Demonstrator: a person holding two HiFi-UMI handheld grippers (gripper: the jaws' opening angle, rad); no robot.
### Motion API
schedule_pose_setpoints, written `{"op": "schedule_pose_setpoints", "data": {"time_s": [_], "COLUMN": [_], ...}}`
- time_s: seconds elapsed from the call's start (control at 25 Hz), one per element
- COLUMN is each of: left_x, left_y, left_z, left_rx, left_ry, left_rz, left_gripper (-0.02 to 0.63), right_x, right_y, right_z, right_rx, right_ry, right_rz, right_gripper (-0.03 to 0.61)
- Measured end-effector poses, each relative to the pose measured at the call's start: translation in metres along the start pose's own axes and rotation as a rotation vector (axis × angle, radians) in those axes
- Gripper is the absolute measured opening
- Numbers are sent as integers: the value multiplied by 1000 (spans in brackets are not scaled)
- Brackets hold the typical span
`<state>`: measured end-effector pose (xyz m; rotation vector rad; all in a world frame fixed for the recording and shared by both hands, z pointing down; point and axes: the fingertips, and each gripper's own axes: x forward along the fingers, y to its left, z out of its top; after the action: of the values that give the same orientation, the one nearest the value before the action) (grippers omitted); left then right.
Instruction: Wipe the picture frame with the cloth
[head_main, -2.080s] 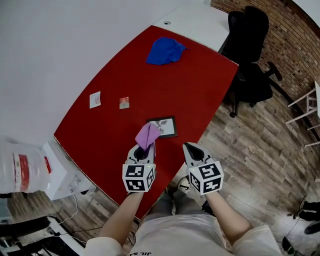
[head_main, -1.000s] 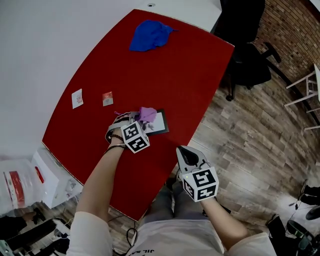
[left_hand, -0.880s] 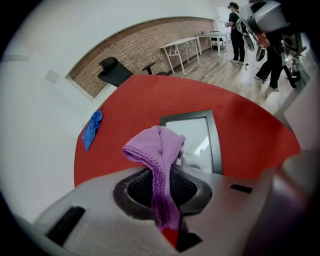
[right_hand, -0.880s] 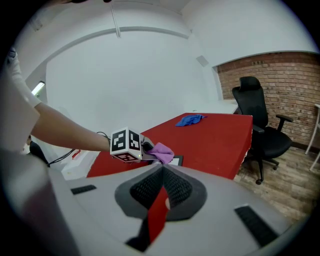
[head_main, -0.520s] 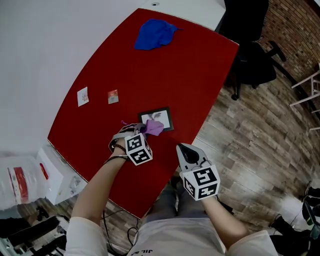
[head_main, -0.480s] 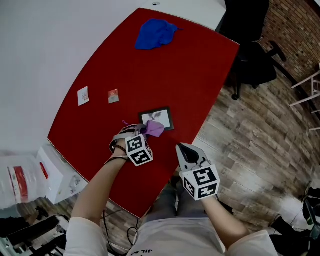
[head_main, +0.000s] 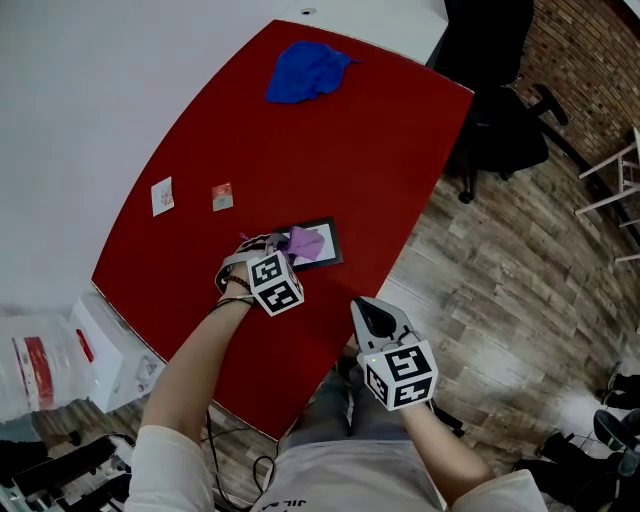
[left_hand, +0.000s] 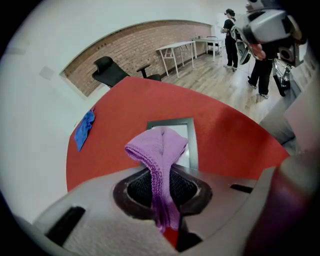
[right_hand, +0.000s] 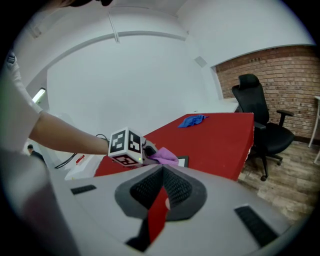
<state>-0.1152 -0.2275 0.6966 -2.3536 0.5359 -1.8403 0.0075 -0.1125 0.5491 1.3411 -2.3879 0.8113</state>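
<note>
The frame lies flat on the red table, toward its near right edge and straight ahead of you, its dark border showing around a pale picture. The purple cloth sits bunched over the middle of the frame. Your left gripper reaches in from the frame's left side, and the left gripper view shows its jaws closed tight on a fold of the cloth, whose free end droops forward over the near part of the frame. Whether the cloth presses on the glass cannot be told. Your right gripper hangs well apart from the frame, past the table's near edge and above the wooden floor; its jaws are drawn together with nothing between them. Farther up the table, two small cards lie side by side near the left edge, and a blue rag lies crumpled at the far end. A black chair stands beside the table's right side.
</note>
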Motion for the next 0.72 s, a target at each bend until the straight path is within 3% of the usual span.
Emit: {"op": "schedule_pose_setpoints", "data": {"time_s": [0.36, 0.72], "left_x": [17, 6], "left_y": [48, -23], "left_z": [18, 17], "left_rx": [16, 75], "left_ry": [32, 40], "left_rz": [19, -46], "left_gripper": [57, 57], "right_x": [-13, -10], "right_y": [-17, -4], "right_z": [-12, -13], "right_rx": [27, 20], "right_ry": [15, 15], "right_rz": [-35, 14], "right_gripper": [3, 3]}}
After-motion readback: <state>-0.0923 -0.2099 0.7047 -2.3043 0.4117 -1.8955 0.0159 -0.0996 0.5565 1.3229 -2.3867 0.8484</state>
